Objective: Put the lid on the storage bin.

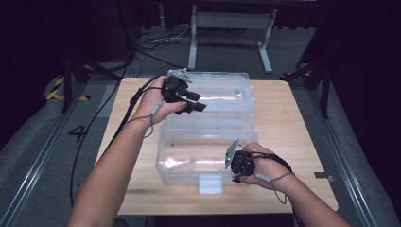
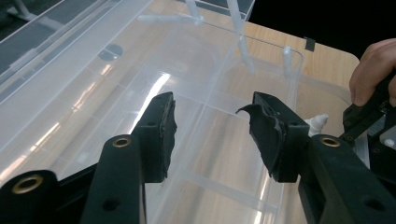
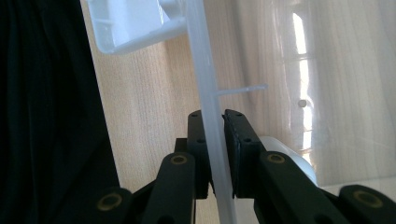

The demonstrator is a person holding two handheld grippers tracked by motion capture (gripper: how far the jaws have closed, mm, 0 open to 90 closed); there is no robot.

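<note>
Clear plastic storage box (image 1: 208, 156), lid (image 1: 222, 94) thrown back at the far side, is seen in the high view lying mid-table on the pale wooden table (image 1: 293, 127). Right gripper (image 1: 235, 176) is set at the box's near rim, beside the white latch (image 1: 210, 183); left gripper (image 1: 198, 105) is held over the lid's near edge. Judged step: the lid is to be taken while the box is steadied, so the near rim is best kept pinched and the left jaws set squarely over a lid edge before closing.

Left gripper view: jaws are parted, with nothing between the torn black rubber pads (image 2: 163, 135); glossy, ribbed, transparent walls of the box (image 2: 93, 93) lie beyond.

Right gripper view: jaws are clamped on the thin, milky, straight rim (image 3: 210, 116) of the box, pads flat against both faces. Smooth plastic is judged slippery under a loose pinch.
</note>
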